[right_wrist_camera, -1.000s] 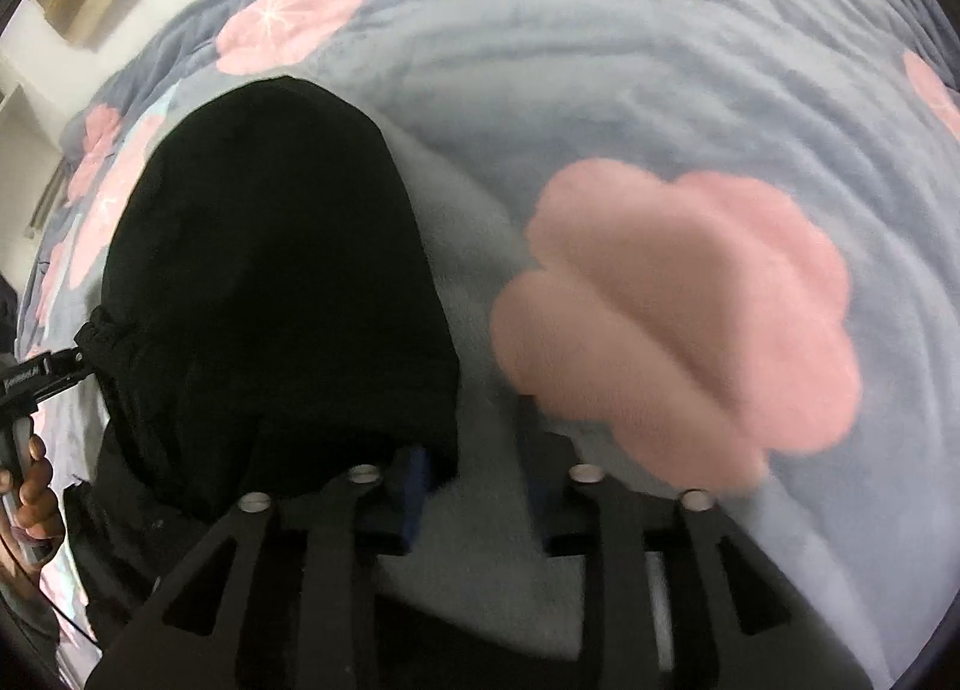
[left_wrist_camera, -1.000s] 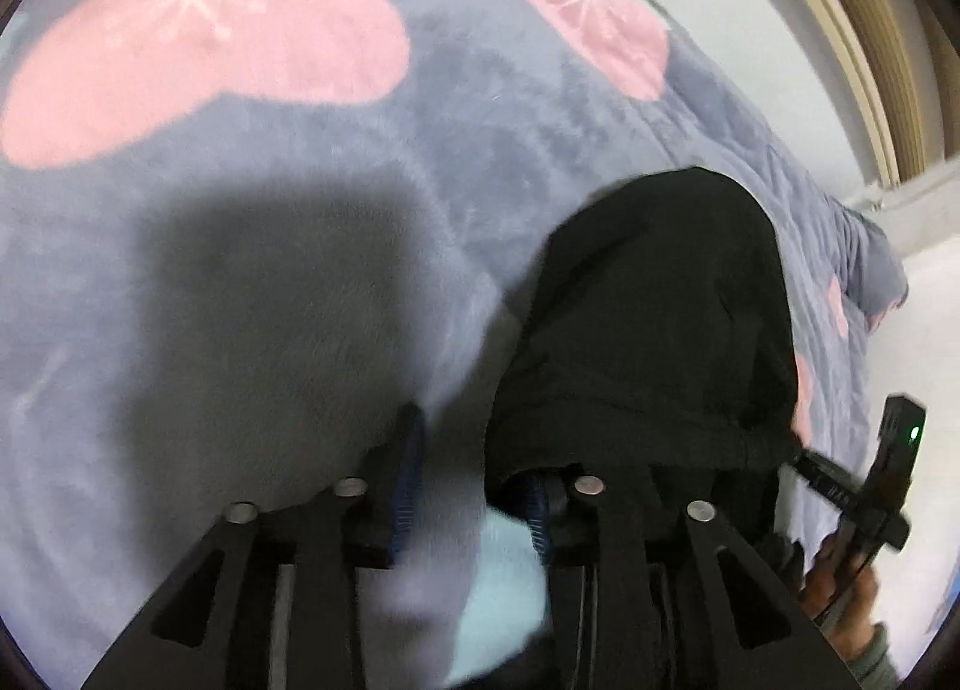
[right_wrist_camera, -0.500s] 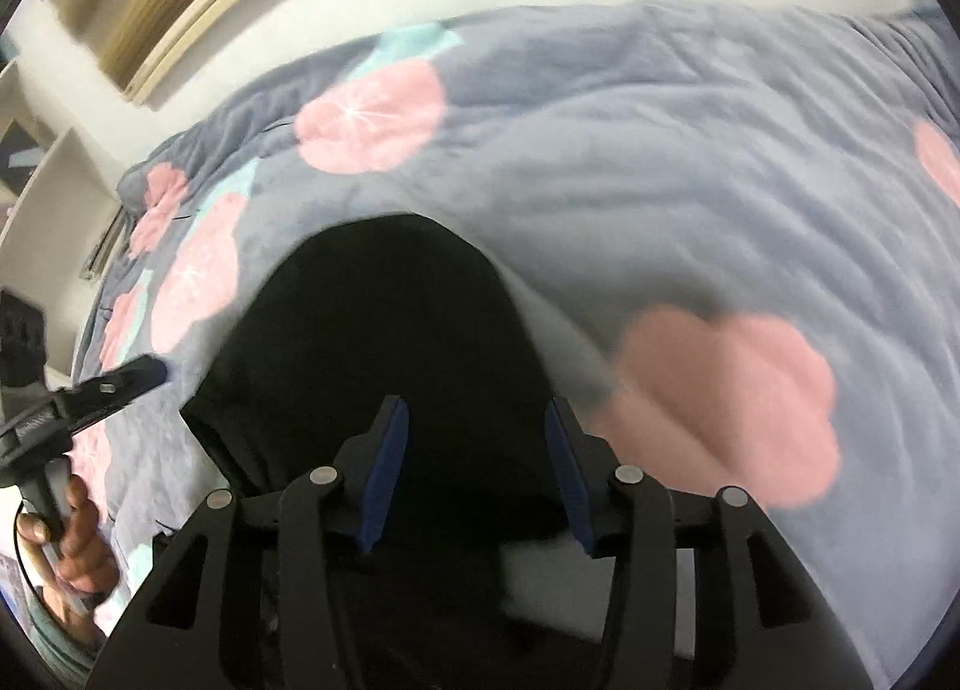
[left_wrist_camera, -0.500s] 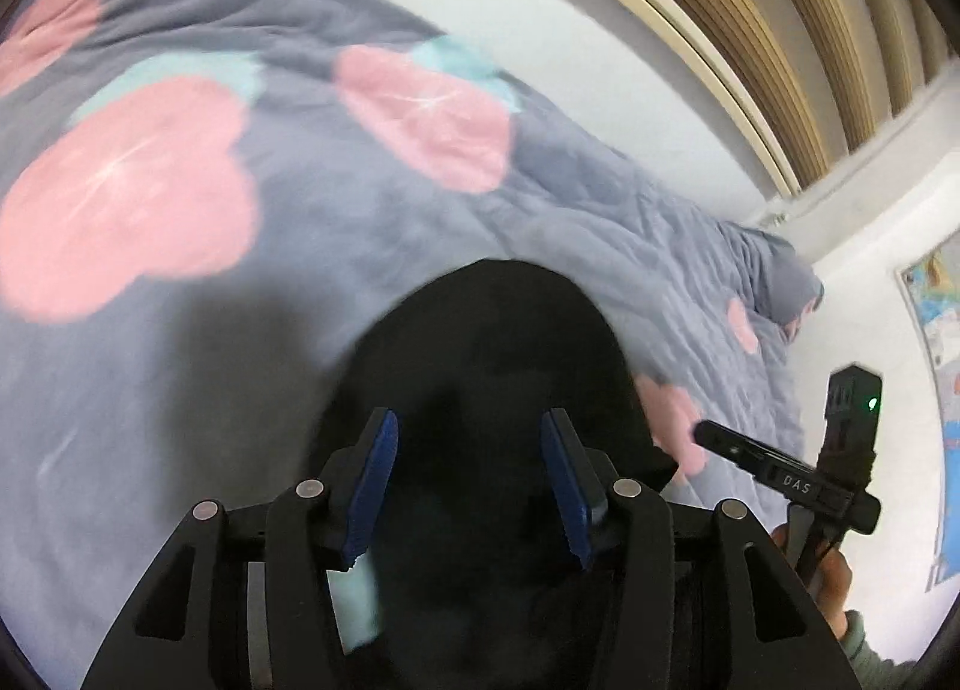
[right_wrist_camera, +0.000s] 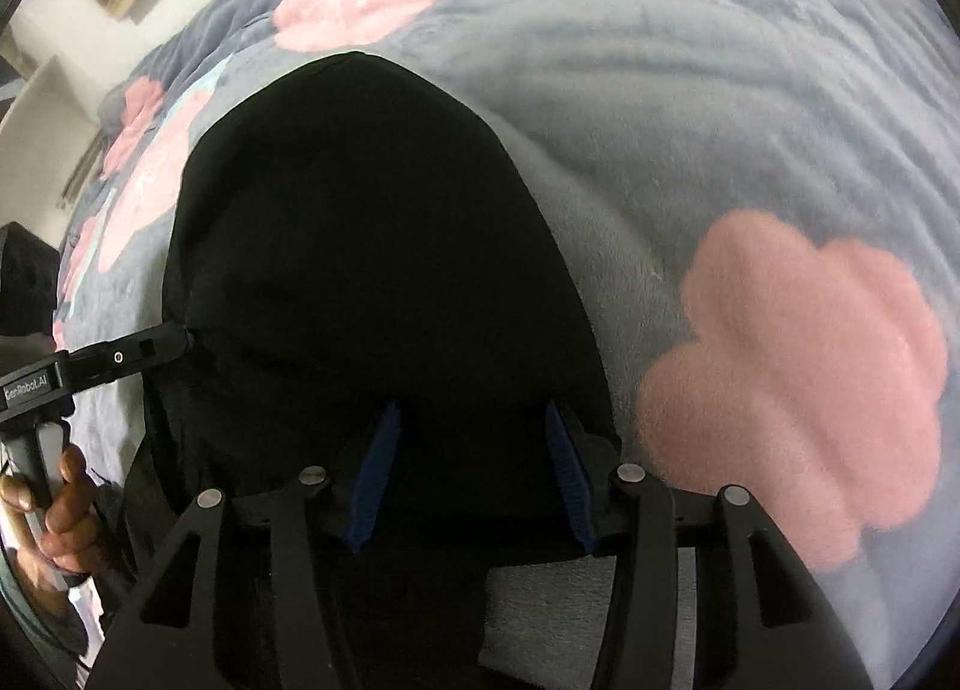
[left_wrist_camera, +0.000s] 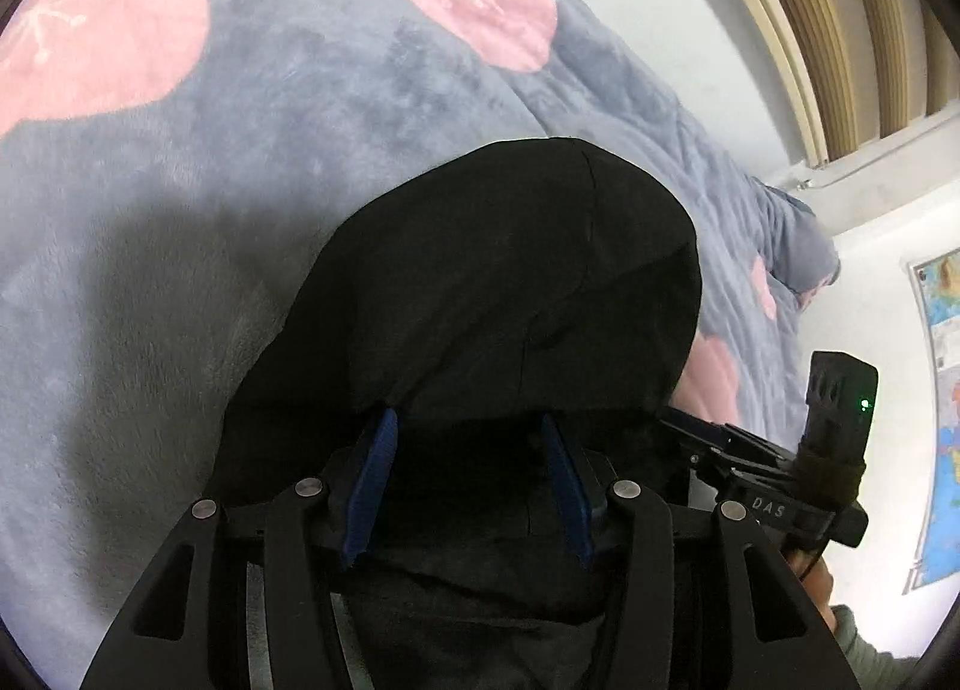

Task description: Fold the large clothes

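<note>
A black garment [left_wrist_camera: 510,282] lies in a folded, rounded heap on a grey plush blanket [left_wrist_camera: 270,108] with pink flower shapes. It also shows in the right wrist view [right_wrist_camera: 360,234]. My left gripper [left_wrist_camera: 465,420] is open, its blue pads apart just above the garment's near fold. My right gripper [right_wrist_camera: 468,411] is open too, over the garment's near right edge. The right gripper's body shows at the left view's right side [left_wrist_camera: 780,474]. The left gripper's finger shows at the right view's left side [right_wrist_camera: 120,357], its tip at the garment's left edge.
The blanket [right_wrist_camera: 720,120] covers the whole bed. A white wall with wooden slats [left_wrist_camera: 840,18] stands behind the bed. A map poster [left_wrist_camera: 942,420] hangs on the right wall. Shelving [right_wrist_camera: 36,90] shows at the far left.
Both grippers were shut low at the garment's edge one second ago. They opened, let go of the fabric and lifted back. Now both hover open over the near fold.
</note>
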Demonstrator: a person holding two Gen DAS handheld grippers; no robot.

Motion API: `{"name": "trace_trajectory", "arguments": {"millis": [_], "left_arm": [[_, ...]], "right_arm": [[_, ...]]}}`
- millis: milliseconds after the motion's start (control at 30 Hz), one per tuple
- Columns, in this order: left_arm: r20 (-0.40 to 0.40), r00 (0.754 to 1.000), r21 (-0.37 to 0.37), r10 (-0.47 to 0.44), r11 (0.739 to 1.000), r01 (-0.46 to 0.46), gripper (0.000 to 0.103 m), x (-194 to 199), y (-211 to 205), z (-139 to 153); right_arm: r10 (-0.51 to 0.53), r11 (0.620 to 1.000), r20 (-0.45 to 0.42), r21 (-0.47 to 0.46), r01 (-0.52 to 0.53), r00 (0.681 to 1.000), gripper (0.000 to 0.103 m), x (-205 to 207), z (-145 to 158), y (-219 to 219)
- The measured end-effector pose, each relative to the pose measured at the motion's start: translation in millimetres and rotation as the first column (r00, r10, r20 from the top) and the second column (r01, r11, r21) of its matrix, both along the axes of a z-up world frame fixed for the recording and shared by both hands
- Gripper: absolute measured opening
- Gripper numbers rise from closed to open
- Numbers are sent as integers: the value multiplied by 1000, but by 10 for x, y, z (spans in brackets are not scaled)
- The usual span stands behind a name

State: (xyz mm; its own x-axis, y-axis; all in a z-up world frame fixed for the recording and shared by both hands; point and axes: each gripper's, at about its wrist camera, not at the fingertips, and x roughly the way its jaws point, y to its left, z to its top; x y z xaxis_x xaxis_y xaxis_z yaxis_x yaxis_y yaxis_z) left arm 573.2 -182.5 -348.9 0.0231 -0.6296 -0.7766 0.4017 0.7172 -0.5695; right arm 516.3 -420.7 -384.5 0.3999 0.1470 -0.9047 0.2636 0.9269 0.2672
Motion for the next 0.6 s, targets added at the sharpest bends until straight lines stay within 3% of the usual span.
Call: {"name": "trace_trajectory", "arguments": {"millis": [100,200,333,600], "left_arm": [[28,999,45,-35,998,34,52,-26,-49,155],[78,994,32,-71,997,68,52,-27,-43,442],[133,988,37,-75,997,71,53,65,47,717],[118,992,75,-44,997,35,57,414,191,642]], "right_arm": [[10,1000,6,9,-10,1000,53,-11,124,-48],[-8,997,44,83,5,999,54,-92,273,-190],[-61,994,81,99,53,995,65,-172,389,-429],[-69,991,78,122,59,995,65,-13,310,-772]]}}
